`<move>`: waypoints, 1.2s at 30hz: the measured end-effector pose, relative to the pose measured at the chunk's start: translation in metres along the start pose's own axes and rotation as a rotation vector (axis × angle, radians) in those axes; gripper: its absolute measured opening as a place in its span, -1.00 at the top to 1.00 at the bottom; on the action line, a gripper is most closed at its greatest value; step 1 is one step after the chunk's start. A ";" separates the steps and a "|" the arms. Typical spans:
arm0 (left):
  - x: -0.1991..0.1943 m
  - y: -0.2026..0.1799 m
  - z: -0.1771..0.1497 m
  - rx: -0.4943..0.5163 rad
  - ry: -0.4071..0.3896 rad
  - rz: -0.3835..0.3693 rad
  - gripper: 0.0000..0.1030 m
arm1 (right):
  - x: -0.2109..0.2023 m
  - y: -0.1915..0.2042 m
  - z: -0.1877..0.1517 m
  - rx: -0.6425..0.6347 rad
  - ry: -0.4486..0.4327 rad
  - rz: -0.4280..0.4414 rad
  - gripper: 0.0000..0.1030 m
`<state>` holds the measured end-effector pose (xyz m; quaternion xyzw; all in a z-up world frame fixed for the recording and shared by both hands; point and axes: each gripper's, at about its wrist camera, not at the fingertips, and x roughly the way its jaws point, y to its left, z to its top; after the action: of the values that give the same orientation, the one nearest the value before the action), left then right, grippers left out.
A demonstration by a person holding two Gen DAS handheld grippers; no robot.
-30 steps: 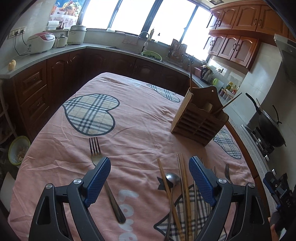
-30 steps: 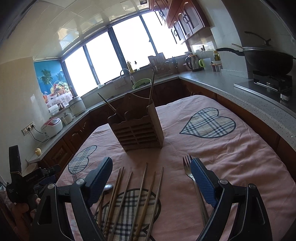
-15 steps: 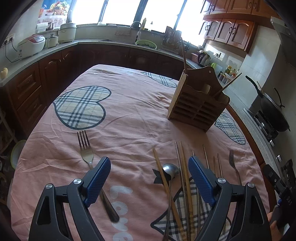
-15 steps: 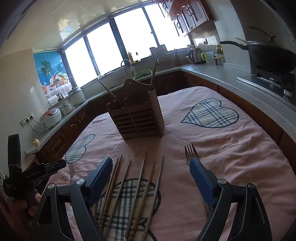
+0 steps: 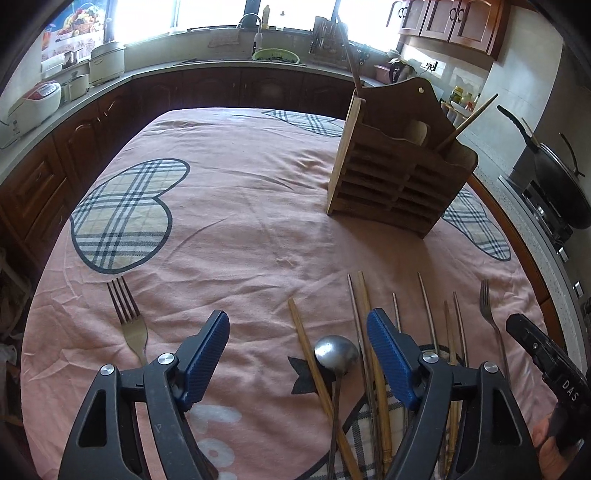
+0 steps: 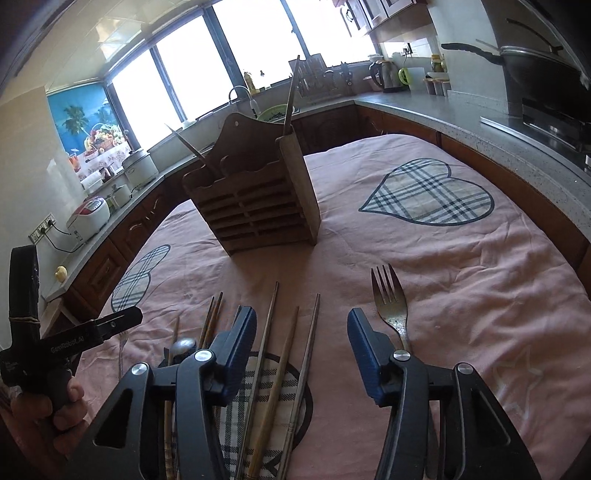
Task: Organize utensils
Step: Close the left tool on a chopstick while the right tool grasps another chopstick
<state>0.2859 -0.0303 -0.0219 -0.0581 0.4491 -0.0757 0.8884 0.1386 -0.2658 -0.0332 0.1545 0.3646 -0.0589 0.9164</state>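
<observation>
Both grippers have dropped closer to the cloth since a second ago. Left gripper [image 5: 297,356] wide open, empty, spoon [image 5: 336,355] bowl between its fingers; right gripper [image 6: 301,341] wide open, empty, over chopsticks [image 6: 271,350]. Fork [image 6: 391,306] just right of it, second fork [image 5: 129,321] left of the left gripper. Wooden holder [image 5: 397,181] ahead. Isolate one utensil: overlapping sticks crowd the spoon handle.

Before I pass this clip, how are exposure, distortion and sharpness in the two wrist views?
Left wrist view: windows blown out, fisheye bends the countertop, utensils such as the spoon stay sharp. Right wrist view: windows equally overexposed, dark vignette in the corners, wooden holder backlit but readable, fork crisp, no motion blur.
</observation>
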 end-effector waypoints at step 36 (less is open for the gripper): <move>0.114 -0.045 0.037 0.227 0.219 0.011 0.27 | 0.120 0.028 0.026 -0.173 0.266 0.057 0.67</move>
<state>0.3788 -0.0949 -0.0828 0.0537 0.5322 -0.1272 0.8353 0.2486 -0.2467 -0.0910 0.0916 0.4817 0.0197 0.8713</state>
